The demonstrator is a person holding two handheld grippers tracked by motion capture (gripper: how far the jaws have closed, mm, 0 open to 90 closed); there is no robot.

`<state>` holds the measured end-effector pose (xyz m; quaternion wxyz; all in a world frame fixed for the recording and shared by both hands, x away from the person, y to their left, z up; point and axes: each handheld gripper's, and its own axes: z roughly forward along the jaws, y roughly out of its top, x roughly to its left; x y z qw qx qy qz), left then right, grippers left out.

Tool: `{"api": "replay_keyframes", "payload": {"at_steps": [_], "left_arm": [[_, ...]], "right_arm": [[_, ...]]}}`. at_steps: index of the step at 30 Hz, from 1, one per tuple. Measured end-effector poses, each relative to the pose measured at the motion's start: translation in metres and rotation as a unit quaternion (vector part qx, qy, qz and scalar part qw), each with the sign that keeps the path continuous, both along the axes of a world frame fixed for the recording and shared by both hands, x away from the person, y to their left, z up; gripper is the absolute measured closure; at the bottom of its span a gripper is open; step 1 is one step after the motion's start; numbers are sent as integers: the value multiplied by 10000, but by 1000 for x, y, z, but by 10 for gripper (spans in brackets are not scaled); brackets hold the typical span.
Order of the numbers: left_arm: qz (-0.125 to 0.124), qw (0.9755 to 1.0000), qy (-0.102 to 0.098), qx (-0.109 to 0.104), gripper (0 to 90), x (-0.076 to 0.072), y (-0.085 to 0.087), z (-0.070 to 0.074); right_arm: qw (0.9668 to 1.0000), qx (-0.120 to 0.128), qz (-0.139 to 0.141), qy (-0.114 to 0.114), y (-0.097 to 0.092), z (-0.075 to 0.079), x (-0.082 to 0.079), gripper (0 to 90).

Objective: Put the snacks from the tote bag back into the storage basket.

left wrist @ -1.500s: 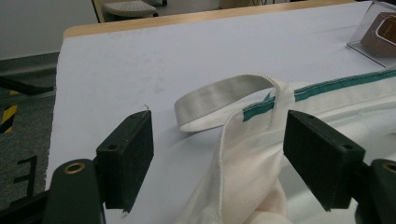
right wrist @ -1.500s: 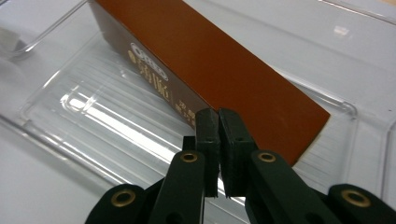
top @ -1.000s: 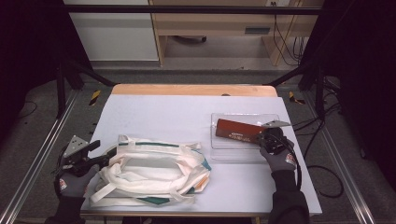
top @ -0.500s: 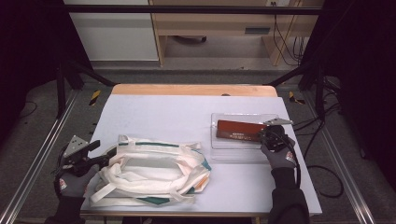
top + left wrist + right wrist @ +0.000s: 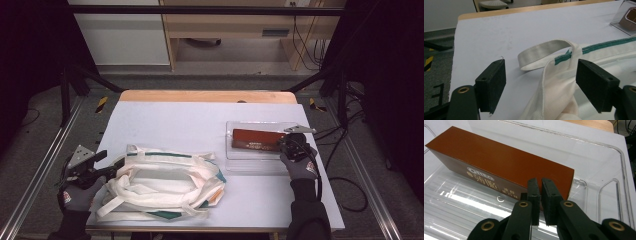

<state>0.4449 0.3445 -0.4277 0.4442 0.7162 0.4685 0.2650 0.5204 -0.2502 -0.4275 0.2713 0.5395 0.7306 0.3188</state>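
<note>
So the brown box point(image 5: 256, 140) hasn't left its clear tray point(image 5: 240, 165) yet; right tool point(image 5: 541, 192) is nearly closed and empty beside it, left tool point(image 5: 540, 87) gapes around the tote bag point(image 5: 165, 187), unpacked.

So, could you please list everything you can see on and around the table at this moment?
tote bag: one, cream with green trim, front left of the table, its looped handle lying ahead of the left jaws
box: one, reddish brown with pale print, lying in the tray
tray: one, clear plastic, right side of the table
table: one, pale grey-white top with a wooden far edge
cabinet: one, white, beyond the table on the left
cables: several, black, on the floor far right
left gripper: one, black, jaws open either side of the bag's cloth, in a gloved hand
right gripper: one, black, jaws shut, at the near end of the box
</note>
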Motion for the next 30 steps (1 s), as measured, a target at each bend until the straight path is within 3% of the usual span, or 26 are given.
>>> {"api": "replay_keyframes", "payload": {"at_steps": [19,27,30], "left_arm": [[10,10000,-25,-20,236,-1,1,1],[3,10000,-70,-47,234,-3,2,4],[1,9999,-85,-58,232,-4,2,5]], "right_arm": [[9999,-85,0,-92,-1,-1,1,837],[9991,-44,119,-398,3,10,-12,719],[9981,142,189,-572,3,17,-20,639]]}}
